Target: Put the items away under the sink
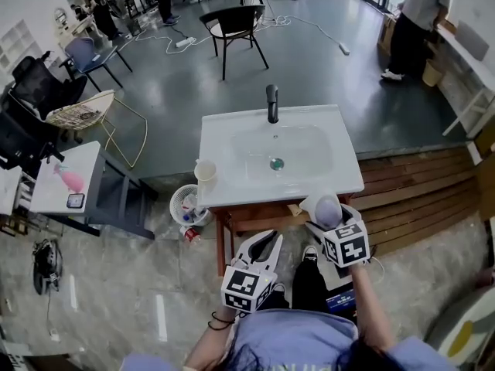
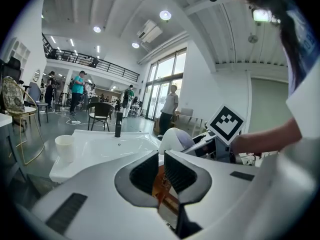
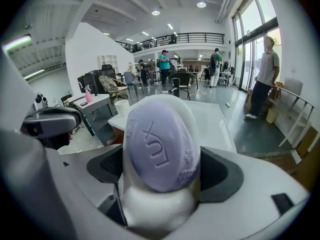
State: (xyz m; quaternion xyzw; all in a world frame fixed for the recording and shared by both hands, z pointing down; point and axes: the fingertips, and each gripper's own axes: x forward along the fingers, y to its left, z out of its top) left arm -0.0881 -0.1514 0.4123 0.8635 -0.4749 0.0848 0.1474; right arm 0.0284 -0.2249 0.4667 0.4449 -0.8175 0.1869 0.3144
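A purple soap bar (image 3: 160,149) stamped LUX lies in a white soap dish (image 3: 155,209), and my right gripper (image 3: 162,166) is shut on the dish. In the head view this gripper (image 1: 323,219) holds the soap (image 1: 329,209) at the front right corner of the white sink (image 1: 232,141). The left gripper (image 1: 261,249) hangs lower, in front of the wooden frame (image 1: 255,221) under the sink. Its jaws (image 2: 161,171) stand almost together with nothing between them. A white cup (image 1: 206,171) stands on the sink's left rim, and it also shows in the left gripper view (image 2: 65,146).
A black faucet (image 1: 272,103) rises at the sink's back edge. Left of the sink are a wire waste basket (image 1: 186,203) and a red can (image 1: 191,234) on the floor. A side table (image 1: 46,195) carries a pink spray bottle (image 1: 68,178). Wooden decking (image 1: 418,192) runs to the right.
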